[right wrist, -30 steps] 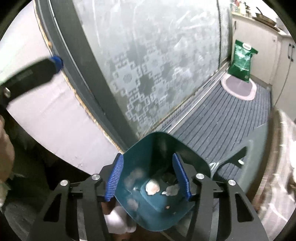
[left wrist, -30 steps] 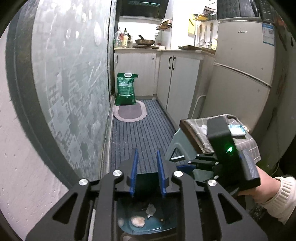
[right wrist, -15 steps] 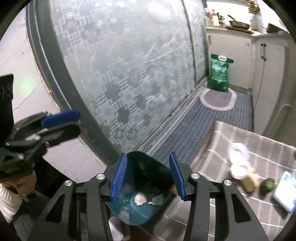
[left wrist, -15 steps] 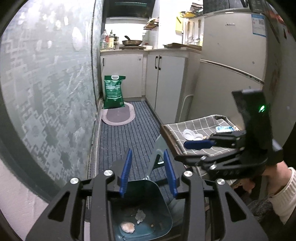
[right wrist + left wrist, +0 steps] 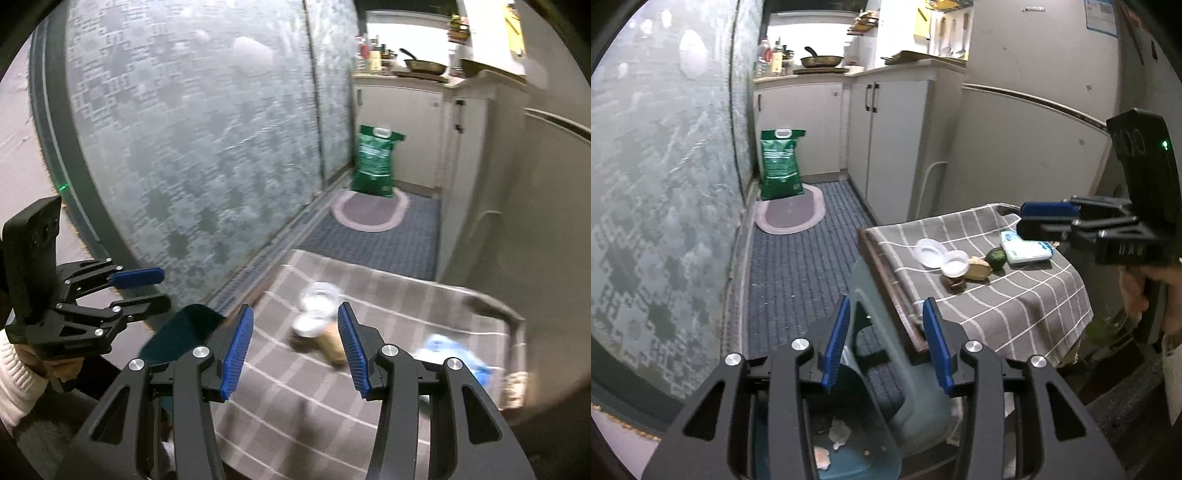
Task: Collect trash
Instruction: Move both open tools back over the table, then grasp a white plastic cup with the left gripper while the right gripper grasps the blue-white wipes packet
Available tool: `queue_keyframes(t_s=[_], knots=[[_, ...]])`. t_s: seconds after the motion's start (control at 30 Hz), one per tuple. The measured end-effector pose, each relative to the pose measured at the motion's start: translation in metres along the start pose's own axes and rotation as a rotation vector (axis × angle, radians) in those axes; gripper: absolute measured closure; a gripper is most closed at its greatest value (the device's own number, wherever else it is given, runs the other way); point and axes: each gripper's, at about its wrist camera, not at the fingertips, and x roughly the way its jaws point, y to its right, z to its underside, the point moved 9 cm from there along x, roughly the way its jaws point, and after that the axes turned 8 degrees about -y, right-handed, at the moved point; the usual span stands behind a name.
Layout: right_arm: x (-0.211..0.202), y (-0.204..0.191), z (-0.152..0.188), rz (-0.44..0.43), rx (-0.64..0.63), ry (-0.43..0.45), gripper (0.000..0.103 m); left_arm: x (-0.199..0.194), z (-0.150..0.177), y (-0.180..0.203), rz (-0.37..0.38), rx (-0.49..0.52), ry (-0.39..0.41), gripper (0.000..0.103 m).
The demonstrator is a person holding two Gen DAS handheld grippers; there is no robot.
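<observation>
Narrow kitchen here. The biggest thing is the frosted patterned sliding door (image 5: 665,206) filling the whole left of the frame, then the pale fridge (image 5: 1027,140) at the upper right. Lower right is a low table under a grey checked cloth (image 5: 1015,306), and a green sack (image 5: 780,164) stands on an oval mat (image 5: 792,214) at the far end of the striped floor.

The teal bin (image 5: 849,454) sits at the bottom centre of the left wrist view, just beside the table edge, with a few pale scraps (image 5: 838,430) already lying in it.

The trash on the cloth is clustered mid-table: clear plastic lids (image 5: 932,253), a small cup (image 5: 955,266), a brownish lump (image 5: 979,271), something round and green (image 5: 996,257), and a blue-white packet (image 5: 1027,248).

The left gripper (image 5: 886,347) hangs over the bin, its jaws opening, nothing pinched between them. The right gripper (image 5: 295,350) hovers above the cloth, jaws parted about halfway and empty, the blurry cup showing in the gap.
</observation>
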Motion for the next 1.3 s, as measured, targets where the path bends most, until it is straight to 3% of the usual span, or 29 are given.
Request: queue_keyframes(t_s=[0.3, 0.43, 0.6, 0.97, 1.1, 1.3], knots=[[-0.005, 0.043, -0.004, 0.028, -0.05, -0.038, 0.055, 0.026, -0.008, 0.025, 0.039, 0.028, -0.016, 0.055], [0.0, 0.057, 0.011, 0.036, -0.043, -0.054, 0.054, 0.039, -0.013, 0.028, 0.043, 0.018, -0.024, 0.053], [-0.006, 0.069, 0.019, 0.058, -0.069, -0.044, 0.03, 0.052, -0.024, 0.037, 0.074, -0.004, -0.02, 0.053], [-0.009, 0.083, 0.033, 0.092, -0.124, -0.056, 0.025, 0.086, -0.033, 0.056, 0.114, -0.043, -0.049, 0.052], [-0.005, 0.083, 0.043, 0.089, -0.189, -0.077, 0.015, 0.094, -0.032, 0.056, 0.136, -0.063, -0.061, 0.049], [0.004, 0.089, 0.057, 0.079, -0.233, -0.115, 0.012, 0.104, -0.03, 0.054, 0.174, -0.113, -0.079, 0.051]])
